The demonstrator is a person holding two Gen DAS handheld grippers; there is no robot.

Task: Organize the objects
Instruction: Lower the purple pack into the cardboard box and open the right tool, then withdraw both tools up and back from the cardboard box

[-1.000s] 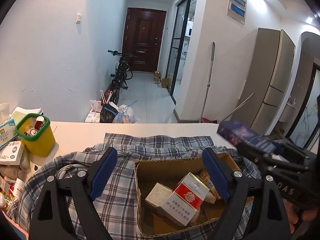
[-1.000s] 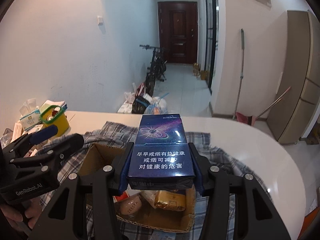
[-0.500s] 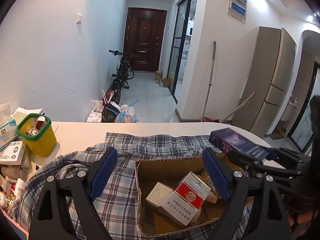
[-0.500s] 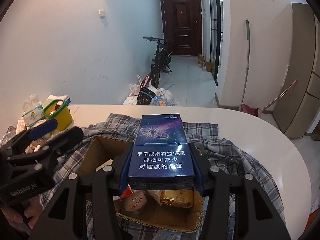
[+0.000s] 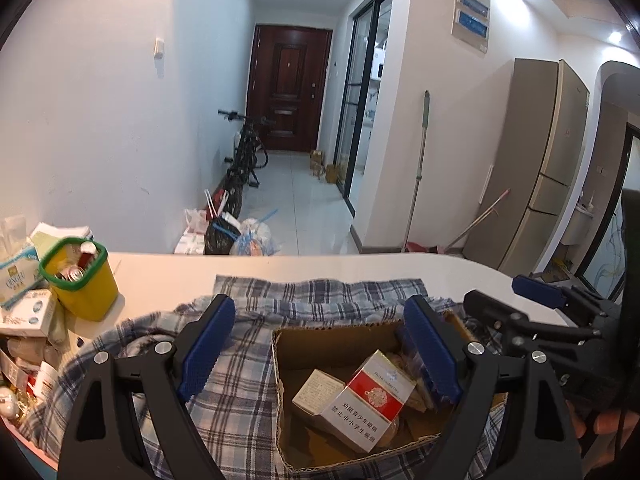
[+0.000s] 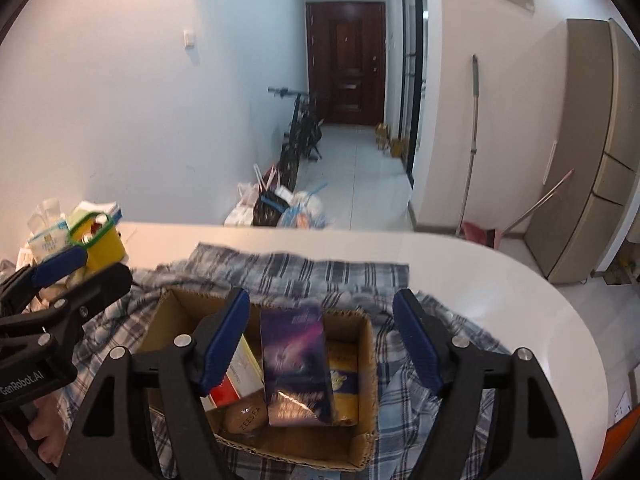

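**Both jaws released, blue carton in box**

Left gripper [image 5: 320,348]: jaws spread, nothing held, over plaid cloth [image 5: 236,392]. Open brown cardboard box [image 6: 362,454] sits on cloth on white counter [image 6: 500,292]. Dark blue-purple cigarette carton [image 6: 298,364] lies inside, tilted. Right gripper [image 6: 322,340]: jaws apart, above it, not touching.

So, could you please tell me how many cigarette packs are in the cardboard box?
2 clearly: a red-and-white cigarette pack leaning at the brown cardboard box's left, and a dark blue-purple cigarette pack in its middle. Others may be hidden.
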